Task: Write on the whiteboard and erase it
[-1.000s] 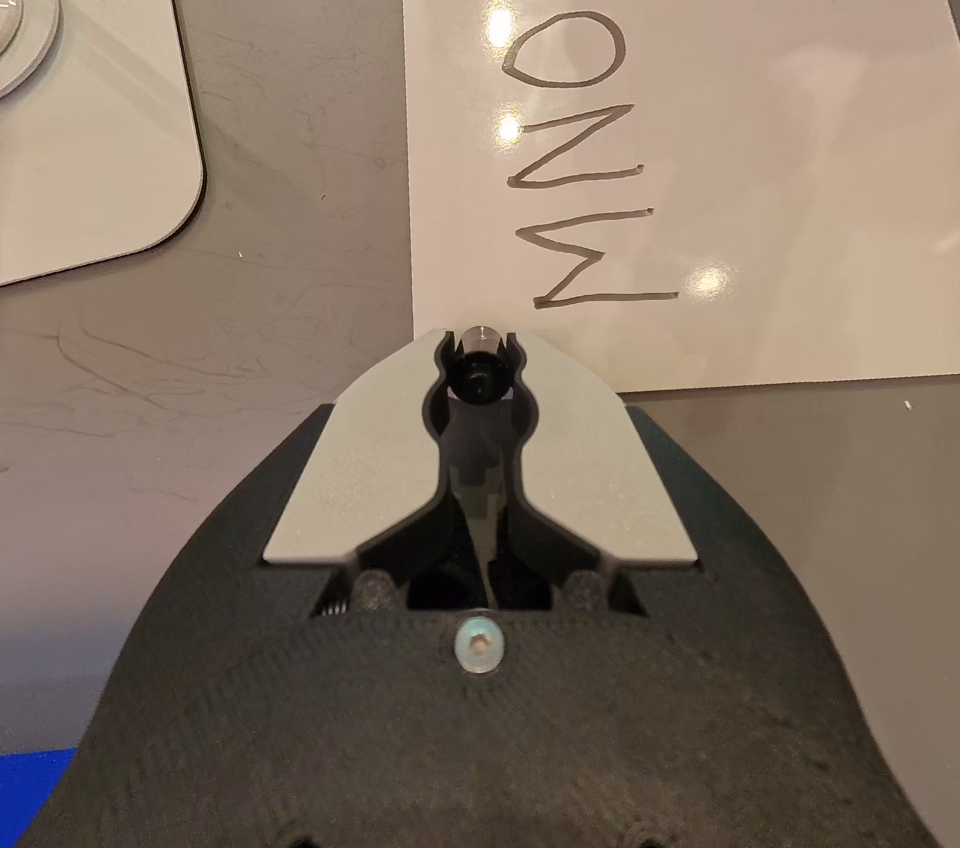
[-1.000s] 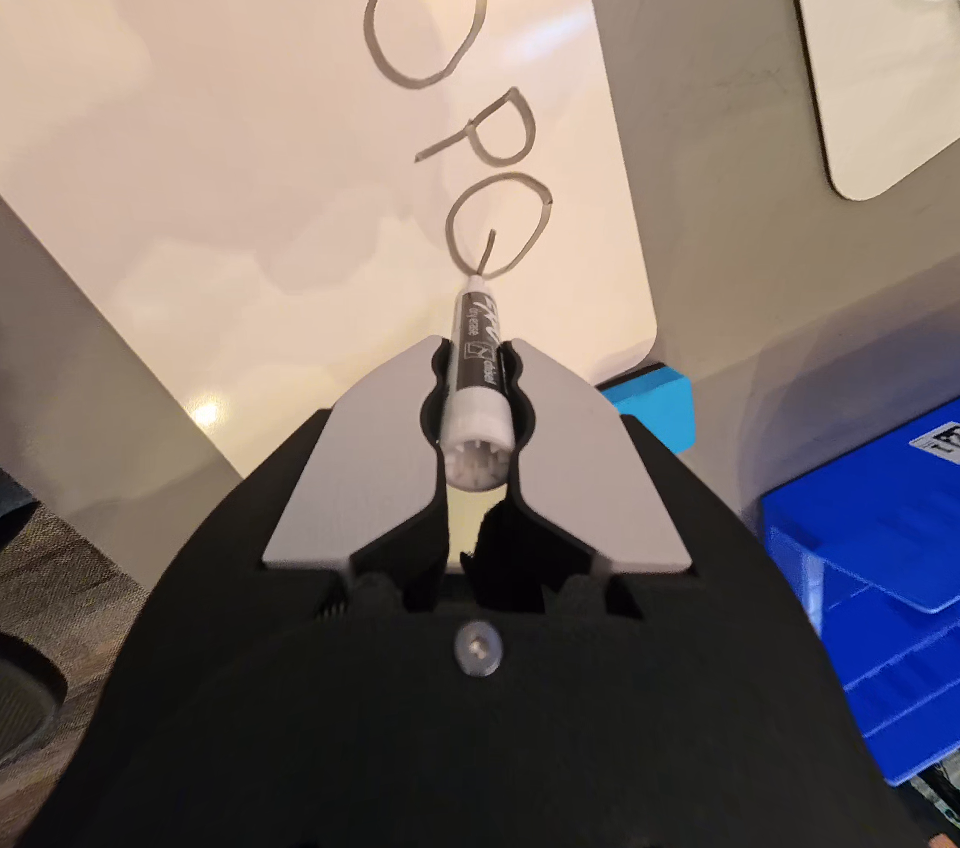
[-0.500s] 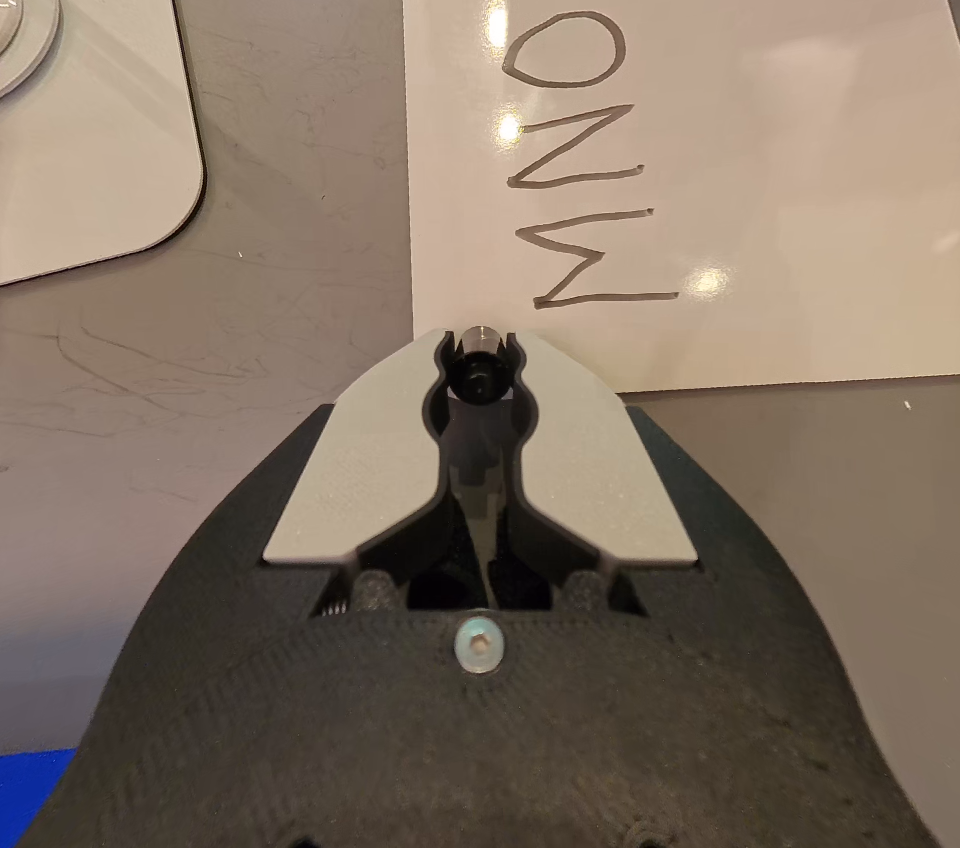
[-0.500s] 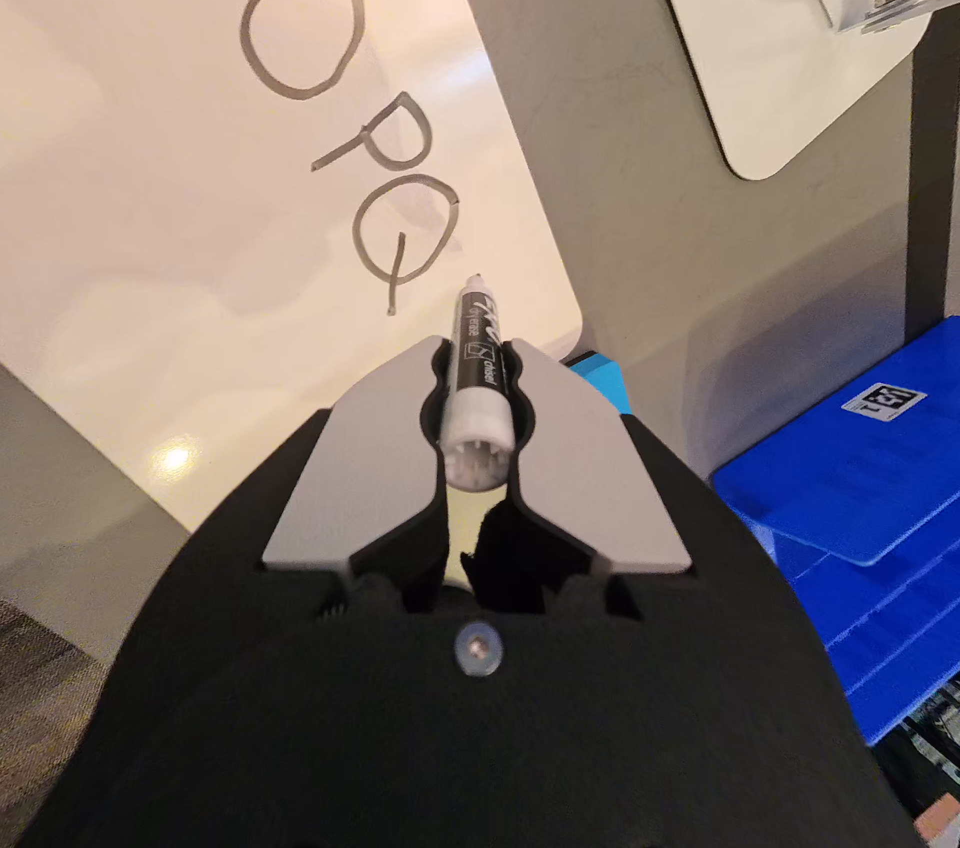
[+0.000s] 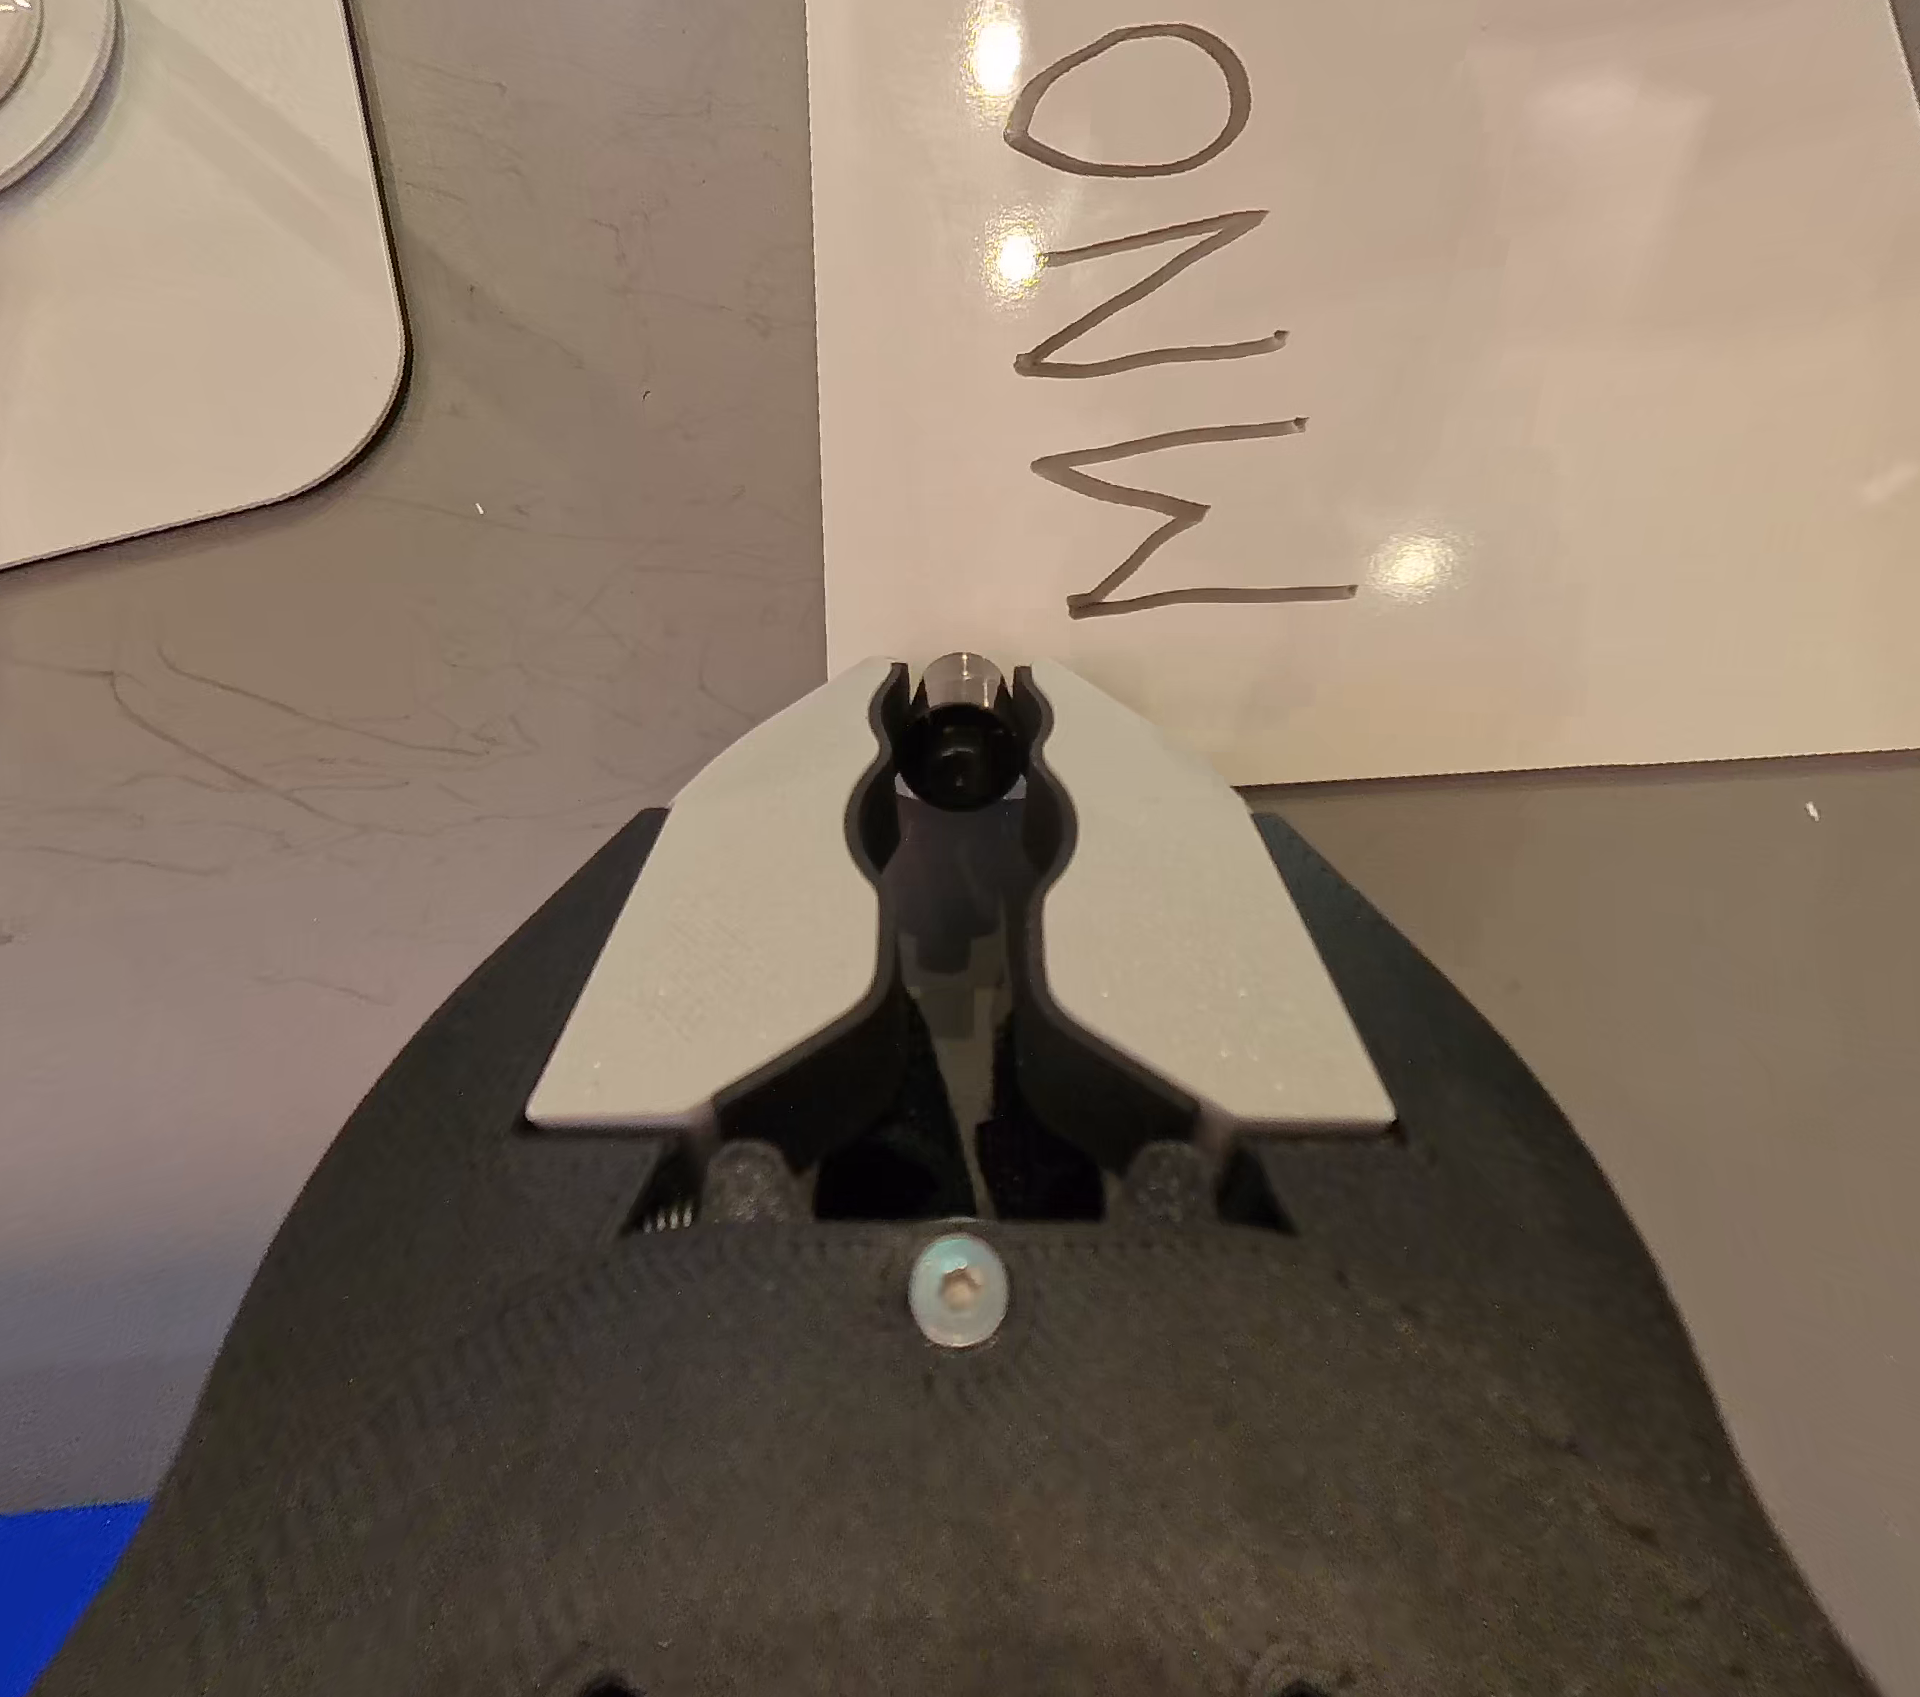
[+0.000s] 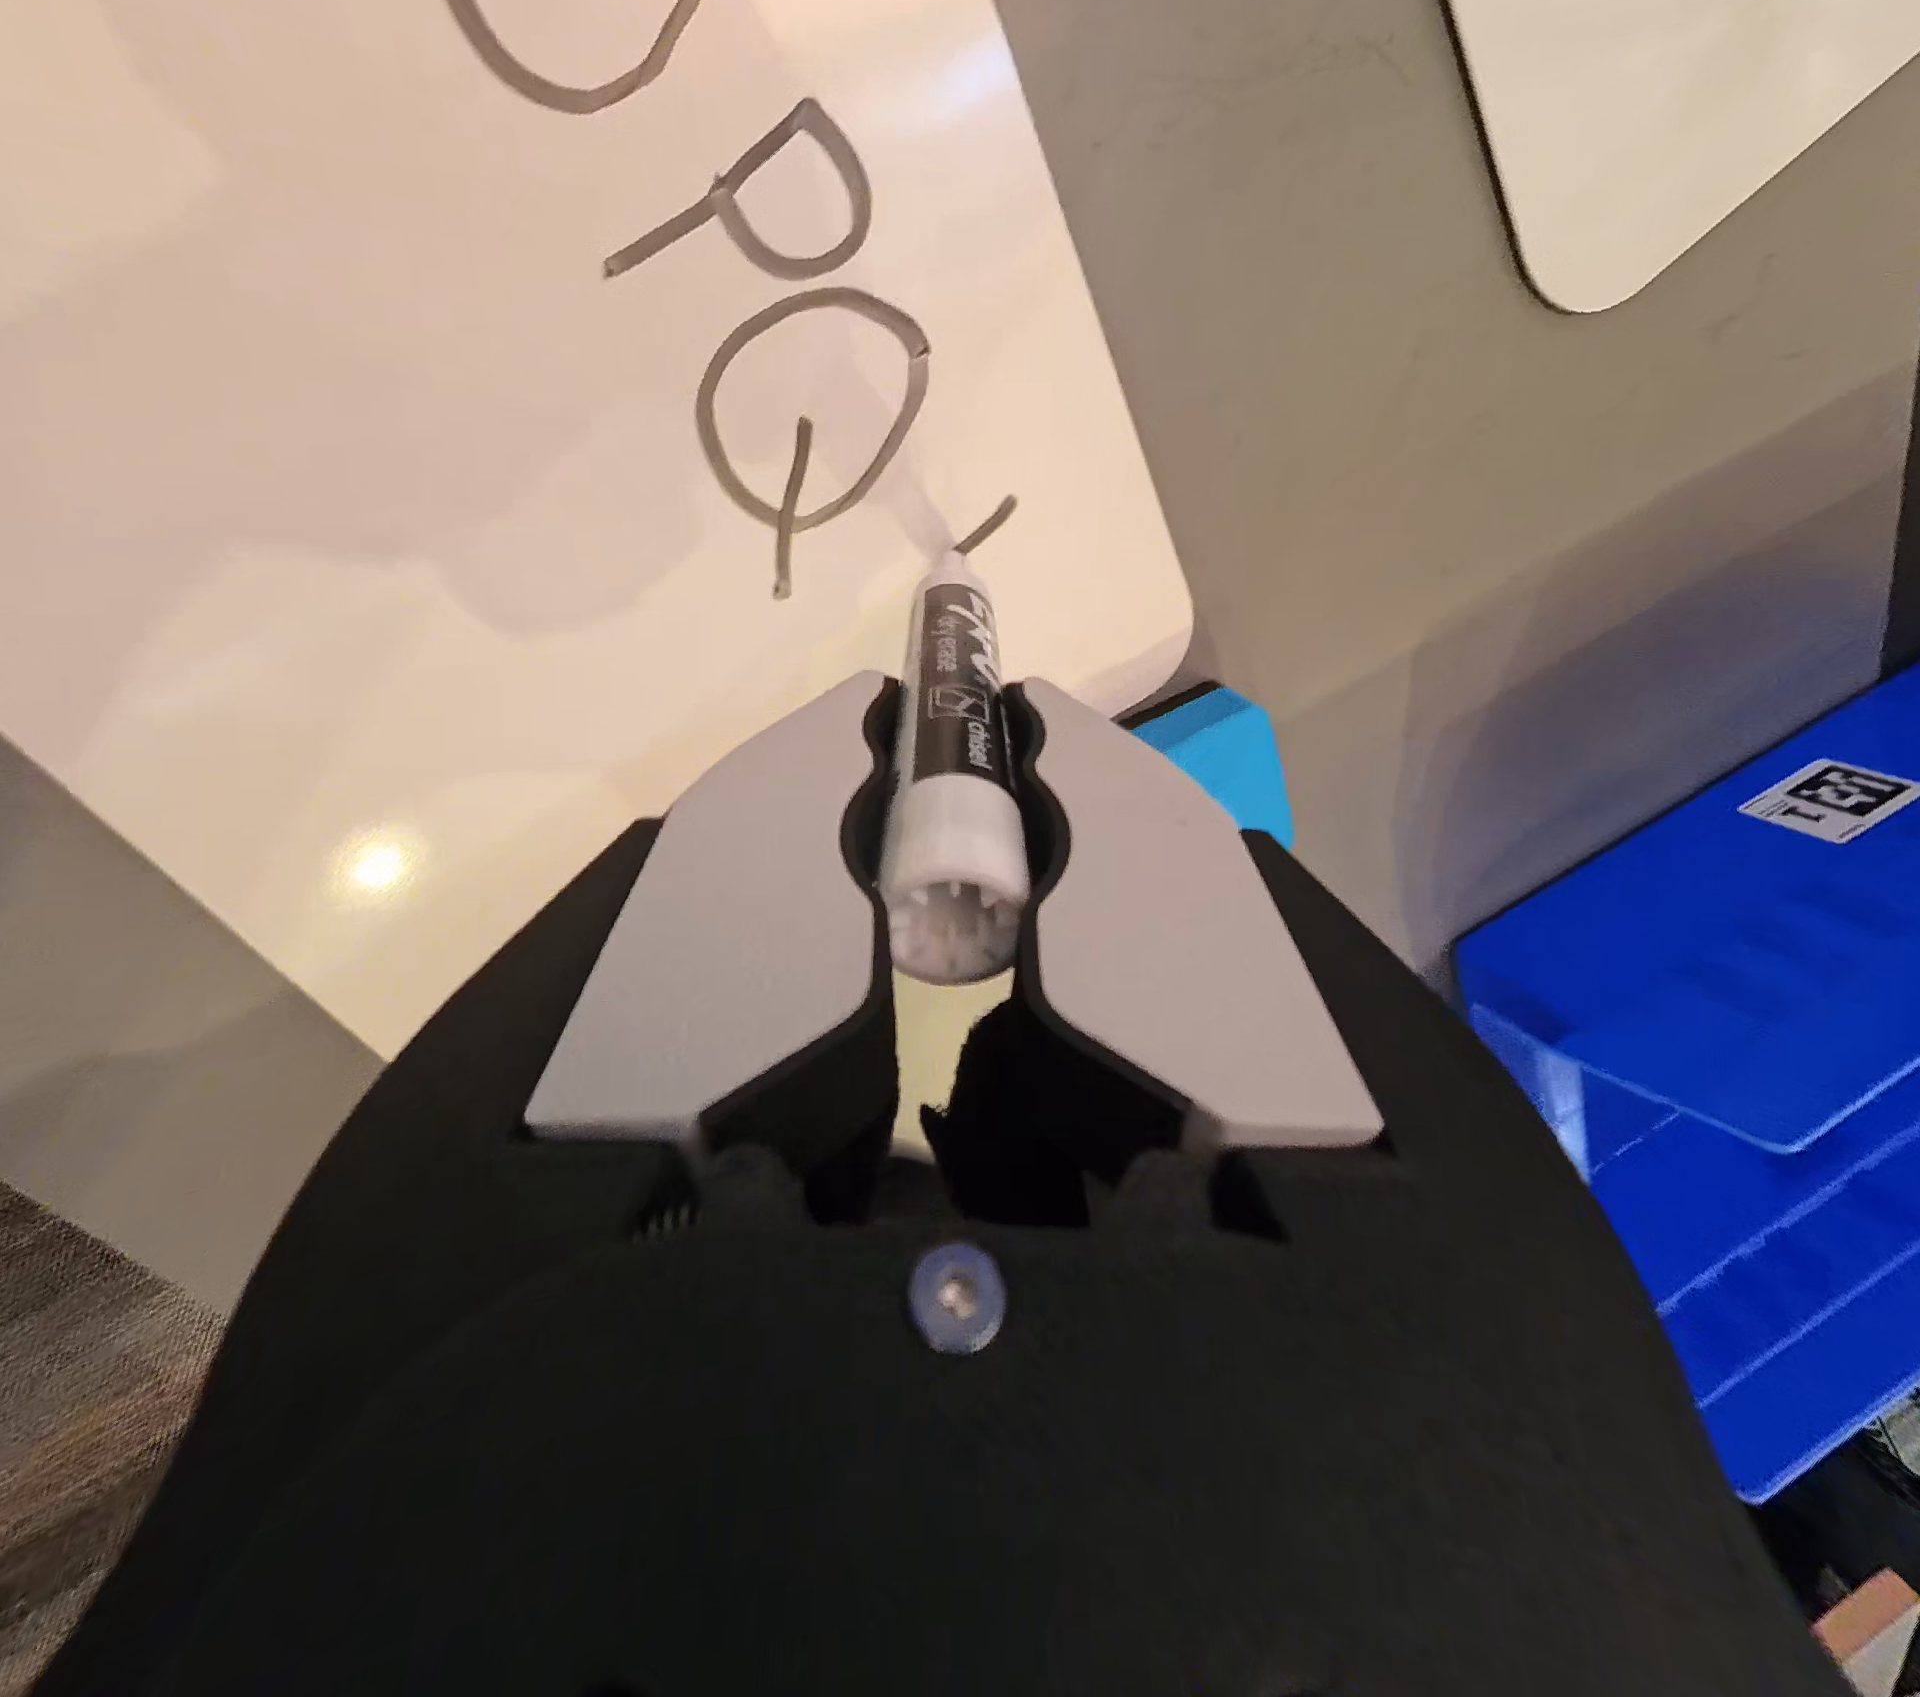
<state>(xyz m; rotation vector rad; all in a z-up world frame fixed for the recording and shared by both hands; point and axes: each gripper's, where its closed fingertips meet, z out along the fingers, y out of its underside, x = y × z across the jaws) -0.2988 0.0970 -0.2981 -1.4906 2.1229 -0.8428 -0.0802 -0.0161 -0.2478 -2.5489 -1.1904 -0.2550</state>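
Note:
The whiteboard [image 5: 1507, 297] lies flat on the grey table and bears a row of dark handwritten letters. My left gripper [image 5: 961, 691] hovers at the board's near corner, shut on a black marker cap [image 5: 958, 738] seen end-on between the fingertips. In the right wrist view, my right gripper [image 6: 951, 712] is shut on a black-and-white dry-erase marker [image 6: 951, 743]. The marker's tip touches the whiteboard [image 6: 312, 400] near its rounded corner. A short fresh stroke [image 6: 987, 523] starts at the tip, just past the last letter.
A second white board [image 5: 187, 245] with a clear fitting lies on the grey table [image 5: 571, 297]; it also shows in the right wrist view [image 6: 1662, 37]. A light blue block [image 6: 1216, 754] sits by the whiteboard's corner. Blue bins [image 6: 1714, 1076] stand at the right. Spacing between my two grippers at the tips: around 25 cm. From my right tips it is roughly 6 cm to the short fresh stroke [image 6: 987, 523]; from my left, 25 cm.
The right gripper finished the last letter, lifted the marker, moved past it and set the tip down again, leaving a short new stroke. The left gripper and cap have not moved.

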